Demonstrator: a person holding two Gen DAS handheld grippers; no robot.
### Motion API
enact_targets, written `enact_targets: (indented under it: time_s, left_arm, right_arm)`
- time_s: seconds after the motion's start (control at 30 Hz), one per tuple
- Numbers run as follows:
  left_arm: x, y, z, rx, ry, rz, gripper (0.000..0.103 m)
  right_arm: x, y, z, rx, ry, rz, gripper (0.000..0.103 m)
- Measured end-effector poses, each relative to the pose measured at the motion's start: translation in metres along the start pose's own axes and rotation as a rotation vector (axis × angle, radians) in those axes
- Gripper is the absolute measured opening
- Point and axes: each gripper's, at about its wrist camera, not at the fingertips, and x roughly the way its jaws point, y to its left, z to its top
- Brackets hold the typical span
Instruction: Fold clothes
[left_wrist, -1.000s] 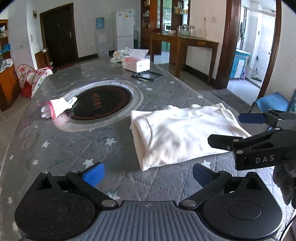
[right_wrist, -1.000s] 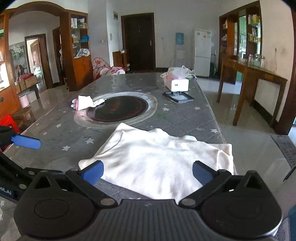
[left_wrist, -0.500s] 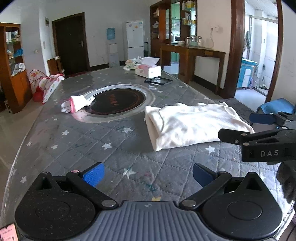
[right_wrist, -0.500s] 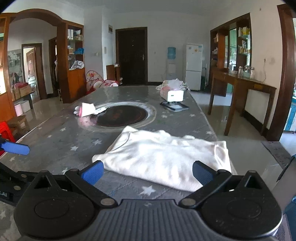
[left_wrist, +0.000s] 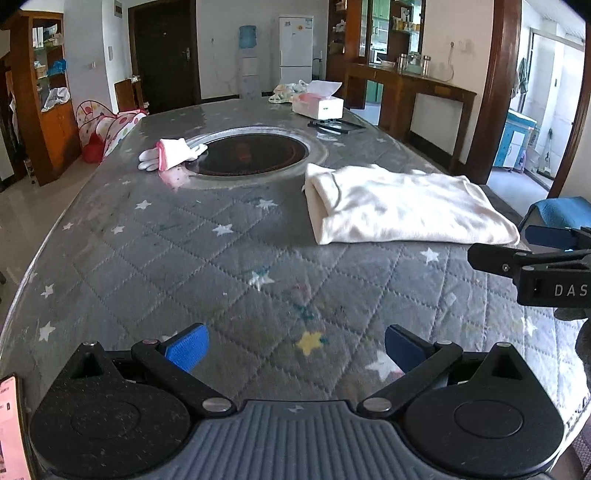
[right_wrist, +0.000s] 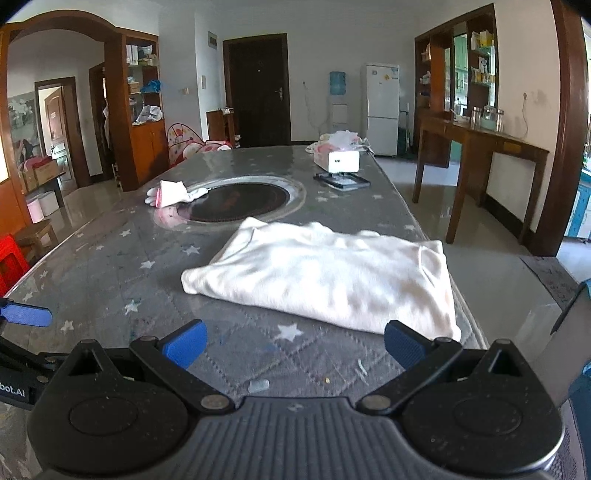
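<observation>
Cream knit garment (left_wrist: 402, 206), folded into a flat rectangle, lies mid-right in the left wrist view on the grey star-quilted table (left_wrist: 221, 258), long axis left-right. Left gripper (left_wrist: 295, 350) and right gripper (right_wrist: 293, 343) both spread, empty, short of it; right nearer. Its right end sits by the table edge; open room left.

The garment (left_wrist: 402, 205) is soft matt cream cloth; the surface (left_wrist: 229, 266) is quilted grey fabric under a glossy film; the hob (left_wrist: 251, 153) is glossy black.
</observation>
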Motion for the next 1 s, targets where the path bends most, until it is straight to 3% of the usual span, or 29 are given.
enact_targets:
  time_s: [1.0]
  left_arm:
    - [0.023, -0.004, 0.001, 0.017, 0.042, 0.051, 0.103]
  right_arm:
    - [0.014, -0.004, -0.01, 0.027, 0.06, -0.002, 0.103]
